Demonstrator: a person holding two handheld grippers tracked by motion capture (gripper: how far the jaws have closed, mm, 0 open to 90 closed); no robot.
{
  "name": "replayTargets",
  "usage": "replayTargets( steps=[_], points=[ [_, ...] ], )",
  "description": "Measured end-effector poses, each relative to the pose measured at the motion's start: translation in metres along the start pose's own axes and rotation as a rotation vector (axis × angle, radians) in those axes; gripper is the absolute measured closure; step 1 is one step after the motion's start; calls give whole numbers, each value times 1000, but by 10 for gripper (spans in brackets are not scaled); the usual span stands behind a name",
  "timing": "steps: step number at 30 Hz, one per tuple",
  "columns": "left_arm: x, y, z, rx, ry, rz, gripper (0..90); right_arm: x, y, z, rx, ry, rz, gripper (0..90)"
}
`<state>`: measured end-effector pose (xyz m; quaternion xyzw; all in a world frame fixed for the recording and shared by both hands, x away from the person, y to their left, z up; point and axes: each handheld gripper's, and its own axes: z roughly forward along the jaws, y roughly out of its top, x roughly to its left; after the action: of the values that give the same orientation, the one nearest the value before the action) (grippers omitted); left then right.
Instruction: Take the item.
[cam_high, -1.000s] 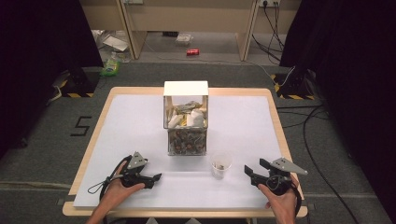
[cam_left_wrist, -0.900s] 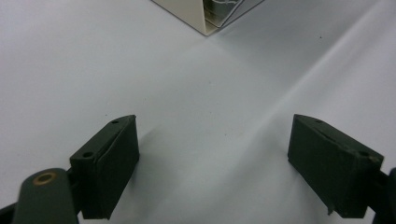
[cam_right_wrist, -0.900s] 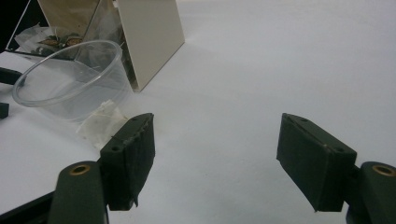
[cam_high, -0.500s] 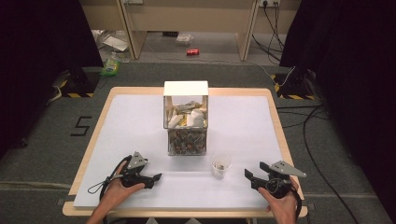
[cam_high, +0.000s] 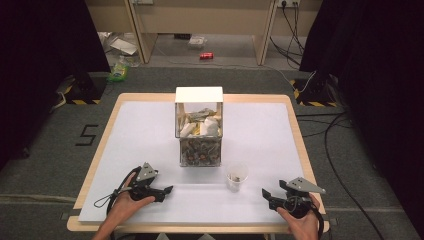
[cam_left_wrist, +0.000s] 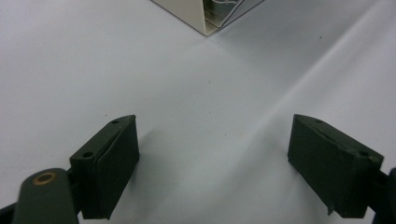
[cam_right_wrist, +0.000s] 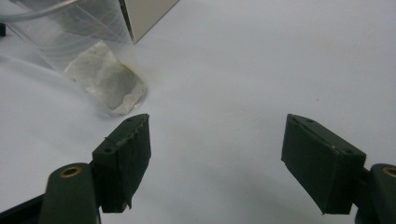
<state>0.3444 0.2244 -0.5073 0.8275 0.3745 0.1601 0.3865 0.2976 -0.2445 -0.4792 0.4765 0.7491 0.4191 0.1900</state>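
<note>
Right gripper (cam_high: 272, 196), at five o'clock on the white table (cam_high: 150, 130), has just been widening its jaws, which hold nothing; left gripper (cam_high: 162, 190), at seven o'clock, likewise gapes empty. The clear plastic cup (cam_high: 236, 176), thin-walled, tapered and holding a little dark matter, stands between them, just at five o'clock of the two-tier transparent box (cam_high: 199, 127), whose upper level holds pale crumpled sachets and lower level brownish pieces. Judged step: approach the cup. Straddle its wall squarely, close gently, since thin plastic buckles, and keep it upright.
</note>
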Motion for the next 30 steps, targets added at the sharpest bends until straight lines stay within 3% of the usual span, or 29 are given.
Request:
replayTargets(
  steps=[30],
  points=[
    [0, 0, 0, 0, 0, 0, 155, 2, -18, -8, 58, -54, -56, 214]
  ],
)
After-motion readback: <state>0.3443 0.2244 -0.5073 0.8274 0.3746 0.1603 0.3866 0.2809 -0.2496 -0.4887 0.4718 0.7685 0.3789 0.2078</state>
